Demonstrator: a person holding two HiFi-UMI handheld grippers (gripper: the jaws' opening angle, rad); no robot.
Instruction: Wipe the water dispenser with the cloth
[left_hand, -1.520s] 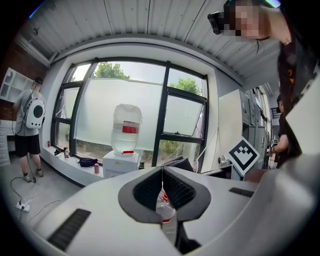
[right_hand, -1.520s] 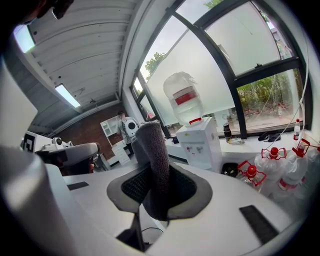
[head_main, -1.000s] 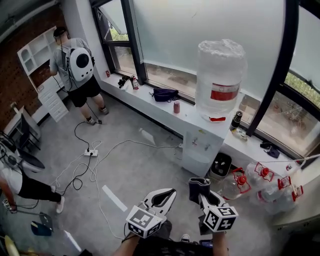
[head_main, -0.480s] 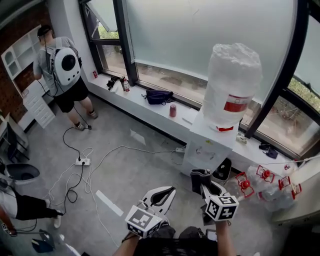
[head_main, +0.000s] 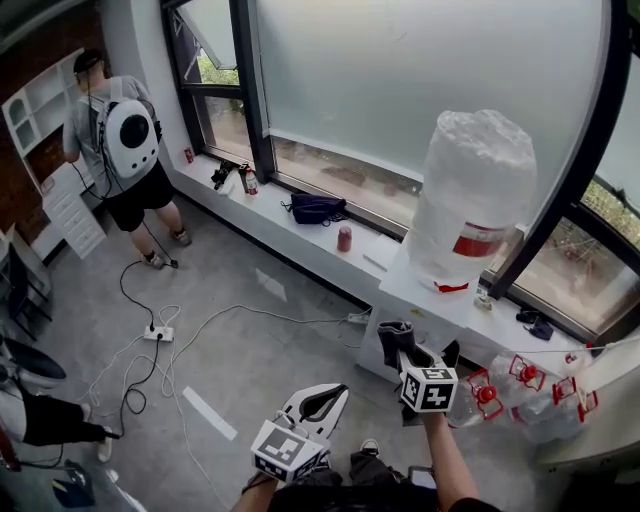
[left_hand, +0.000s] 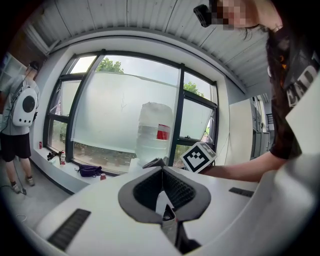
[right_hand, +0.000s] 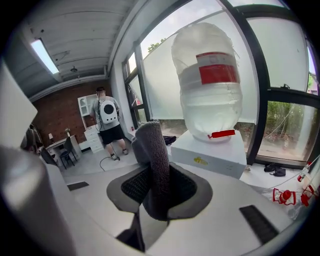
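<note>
The white water dispenser (head_main: 418, 293) stands against the window sill with a large clear bottle (head_main: 476, 198) on top. My right gripper (head_main: 397, 346) is shut on a dark grey cloth (head_main: 391, 334) just in front of the dispenser's front face, not touching it. In the right gripper view the cloth (right_hand: 153, 150) sticks up between the jaws, with the dispenser (right_hand: 210, 153) and bottle (right_hand: 210, 90) close ahead. My left gripper (head_main: 336, 393) hangs lower and to the left, shut with nothing in it. Its view has the bottle (left_hand: 152, 131) in the distance.
A person with a white backpack (head_main: 128, 137) stands at the far left by shelves. A power strip and cables (head_main: 151, 334) lie on the floor. A dark bag (head_main: 315, 208) and red can (head_main: 344, 238) sit on the sill. Empty red-capped bottles (head_main: 530, 385) lie right of the dispenser.
The right gripper with the cloth has moved up and forward toward the dispenser. The left gripper has dropped slightly. The dispenser has come nearer in the head view.
</note>
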